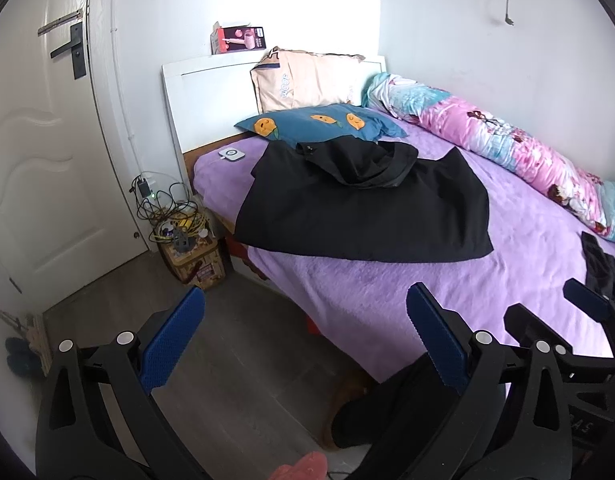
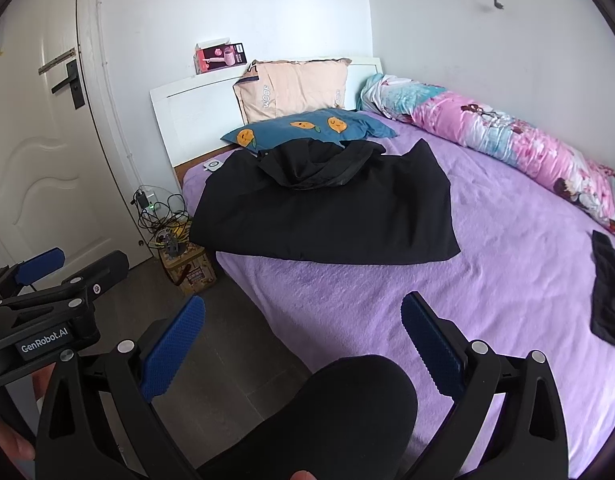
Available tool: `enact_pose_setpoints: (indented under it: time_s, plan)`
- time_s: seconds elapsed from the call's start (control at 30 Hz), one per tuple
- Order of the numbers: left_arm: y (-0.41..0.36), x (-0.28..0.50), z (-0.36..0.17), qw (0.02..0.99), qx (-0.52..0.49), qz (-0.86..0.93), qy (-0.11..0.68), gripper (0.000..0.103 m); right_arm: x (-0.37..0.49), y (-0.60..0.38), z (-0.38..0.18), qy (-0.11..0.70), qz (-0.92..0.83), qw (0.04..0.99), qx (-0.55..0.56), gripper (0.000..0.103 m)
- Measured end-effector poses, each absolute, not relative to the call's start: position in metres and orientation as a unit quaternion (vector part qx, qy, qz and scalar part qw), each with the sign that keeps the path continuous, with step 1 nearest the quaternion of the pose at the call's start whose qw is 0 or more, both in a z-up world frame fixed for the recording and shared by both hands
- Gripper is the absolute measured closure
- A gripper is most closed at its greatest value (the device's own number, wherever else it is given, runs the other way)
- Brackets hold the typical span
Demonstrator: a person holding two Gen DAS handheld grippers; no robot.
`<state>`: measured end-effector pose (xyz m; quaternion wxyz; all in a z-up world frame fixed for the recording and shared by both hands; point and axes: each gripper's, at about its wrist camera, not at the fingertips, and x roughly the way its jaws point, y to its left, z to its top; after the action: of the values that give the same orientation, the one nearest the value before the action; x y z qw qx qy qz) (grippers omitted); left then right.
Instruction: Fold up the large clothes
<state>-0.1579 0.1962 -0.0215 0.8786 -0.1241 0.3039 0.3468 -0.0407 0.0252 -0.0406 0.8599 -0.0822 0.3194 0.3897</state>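
A large black garment (image 1: 359,208) (image 2: 327,208) lies partly folded on the purple bed (image 1: 387,292) (image 2: 487,288), near the pillows, with a bunched hood or sleeve on top. My left gripper (image 1: 303,336) is open and empty, held back from the garment over the bed's near edge and the floor. My right gripper (image 2: 303,336) is also open and empty, over the same edge. The other gripper shows at the right edge of the left wrist view (image 1: 587,304) and at the left edge of the right wrist view (image 2: 39,268). A second dark garment (image 1: 603,268) (image 2: 611,296) lies at the bed's right side.
A blue pillow (image 1: 319,124) and a peach pillow (image 1: 307,80) lean at the white headboard (image 1: 203,104). A rolled pink quilt (image 1: 507,144) runs along the wall. A box with tangled cables (image 1: 187,240) stands beside the bed. A white door (image 1: 39,160) is on the left. A person's dark knee (image 2: 339,408) is below.
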Motion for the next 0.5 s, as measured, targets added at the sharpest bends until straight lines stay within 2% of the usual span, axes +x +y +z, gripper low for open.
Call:
enact_pose_setpoints:
  time_s: [0.5]
  plan:
    - [0.196,-0.157,-0.022,0.877,-0.132,0.346,0.307,0.006,-0.040,0.036,-0.039,0.319,0.389,0.861,-0.079,0.006]
